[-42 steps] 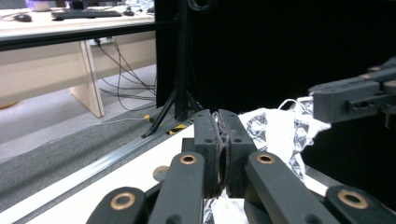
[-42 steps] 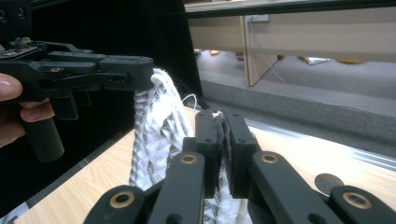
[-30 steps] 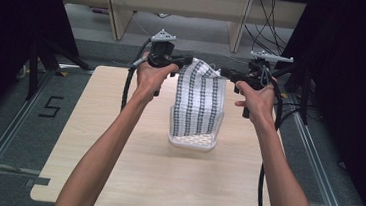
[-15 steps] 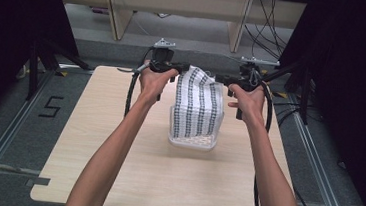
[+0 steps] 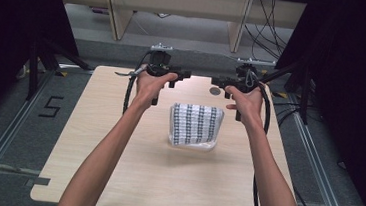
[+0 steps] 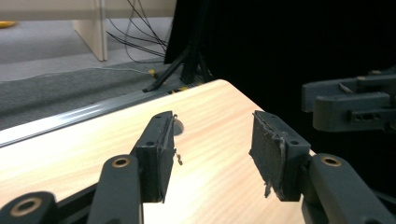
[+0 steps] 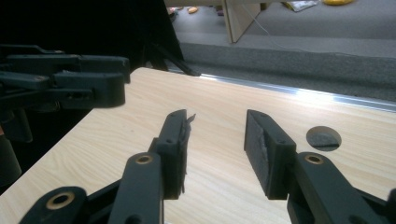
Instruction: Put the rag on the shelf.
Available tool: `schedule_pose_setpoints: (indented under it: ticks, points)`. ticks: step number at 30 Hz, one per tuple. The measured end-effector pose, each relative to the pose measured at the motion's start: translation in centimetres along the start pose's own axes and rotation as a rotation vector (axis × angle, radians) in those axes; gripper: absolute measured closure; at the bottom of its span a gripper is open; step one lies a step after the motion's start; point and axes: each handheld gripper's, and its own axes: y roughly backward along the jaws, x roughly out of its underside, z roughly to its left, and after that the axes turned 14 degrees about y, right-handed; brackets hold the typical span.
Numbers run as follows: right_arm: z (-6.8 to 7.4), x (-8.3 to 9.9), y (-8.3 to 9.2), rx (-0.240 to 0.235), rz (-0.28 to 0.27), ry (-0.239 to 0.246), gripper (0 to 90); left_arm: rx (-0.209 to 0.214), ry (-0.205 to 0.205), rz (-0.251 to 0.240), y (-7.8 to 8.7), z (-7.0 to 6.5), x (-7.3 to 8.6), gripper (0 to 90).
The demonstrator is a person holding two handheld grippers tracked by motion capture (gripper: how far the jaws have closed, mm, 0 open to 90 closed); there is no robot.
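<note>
The folded checked cloth (image 5: 195,125) is lying flat on the tabletop (image 5: 114,177), below and between both claws. The left claw (image 5: 181,75) and right claw (image 5: 219,81) have just been opening, gripping nothing, hanging apart above its far edge.

The cloth (image 5: 195,125) is a white fabric with rows of dark checks forming vertical bands. It lies folded into a compact, roughly rectangular stack near the middle of the table (image 5: 114,177), slightly toward the far edge. It rests flat, free of both grippers, its lower edge showing plain white.
</note>
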Motion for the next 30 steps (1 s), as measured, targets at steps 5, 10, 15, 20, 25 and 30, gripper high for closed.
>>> schedule_pose_setpoints:
  ticks: [5,10,15,20,25,30]
  points:
    - [0.6,0.3,0.5,-0.014,0.001,0.004,57.8,0.013,-0.007,0.020,0.6,-0.2,0.4,47.7]
    - [0.7,0.5,0.9,-0.027,0.008,0.012,54.7,0.011,-0.018,0.029,1.4,-0.4,0.4,45.0]
    - [1.0,0.6,1.5,-0.024,0.017,0.020,52.7,0.010,-0.022,0.053,2.1,-0.5,0.6,41.5]
    - [1.2,0.6,2.0,-0.033,0.015,0.045,51.3,0.013,-0.023,0.058,2.6,-0.3,1.0,39.5]
    - [1.5,0.6,2.2,-0.039,0.009,0.080,49.9,0.011,-0.029,0.065,3.0,-0.3,1.2,37.4]
    - [1.7,0.9,2.5,-0.047,0.010,0.070,48.8,0.012,-0.046,0.068,3.7,-0.9,1.4,35.7]
